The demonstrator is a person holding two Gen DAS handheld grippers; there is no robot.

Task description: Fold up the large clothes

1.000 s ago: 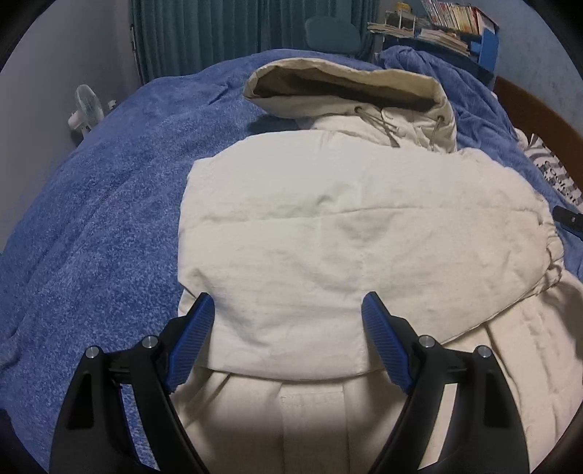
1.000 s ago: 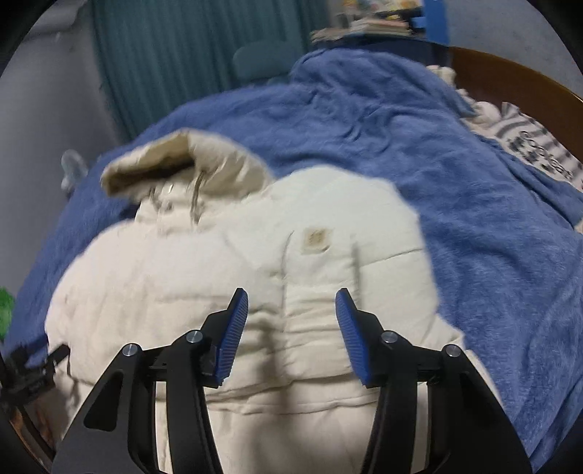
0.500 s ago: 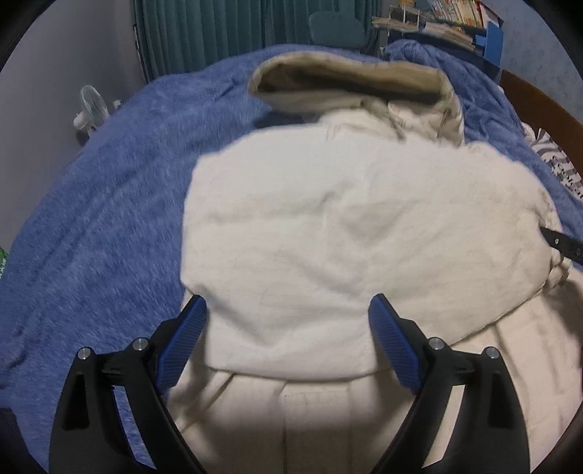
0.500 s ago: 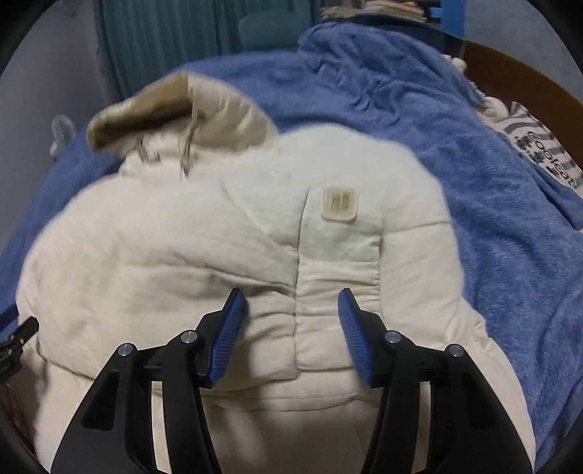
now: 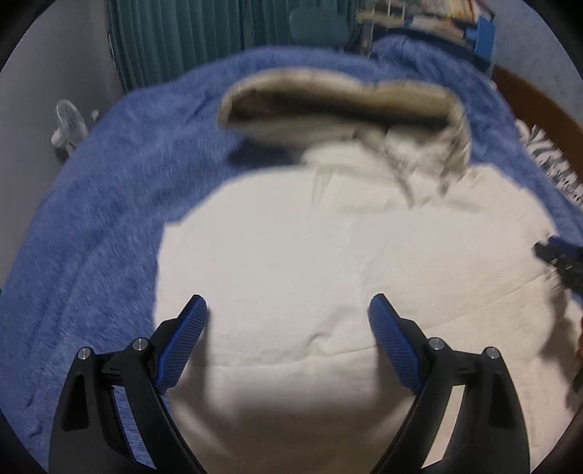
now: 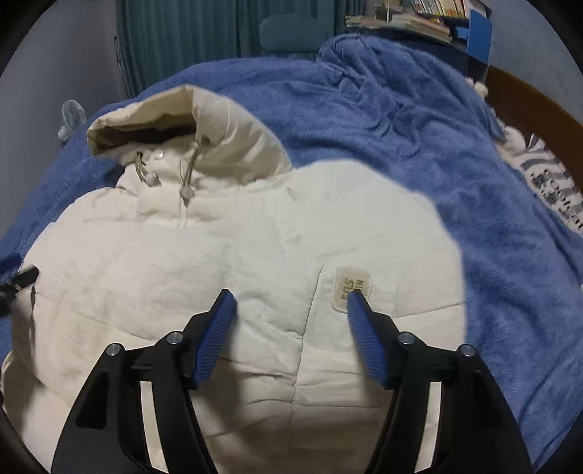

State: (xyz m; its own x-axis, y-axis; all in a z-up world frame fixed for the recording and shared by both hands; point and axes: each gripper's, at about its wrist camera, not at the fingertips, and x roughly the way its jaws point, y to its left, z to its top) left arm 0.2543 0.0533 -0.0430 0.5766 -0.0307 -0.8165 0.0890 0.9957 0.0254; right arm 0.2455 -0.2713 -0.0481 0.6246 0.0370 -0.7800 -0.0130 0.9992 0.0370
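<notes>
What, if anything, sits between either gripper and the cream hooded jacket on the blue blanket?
Nothing visible. The left gripper is open over the jacket; the right gripper, jaws opening, frames the fabric beside the sleeve patch. Only jacket fabric shows between the jaws.

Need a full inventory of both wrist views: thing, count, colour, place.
Padded hooded jacket: 1, cream, spread across the bed, hood toward the curtains.
Rectangular logo patch: 1, beige, on the jacket, by the right gripper's finger.
Fuzzy blanket: 1, blue, covering the bed under the jacket.
Pleated curtains: teal, back wall.
Chair back: 1, dark teal, behind the bed.
Small fan: 1, white, by the left wall.
Stack of books and papers: mixed colours, top right.
Printed fabric: 1, white with dark lettering, right edge.
Left gripper: black with blue pads, jaws open over the jacket.
Right gripper: same, jaws opening, nothing gripped.
</notes>
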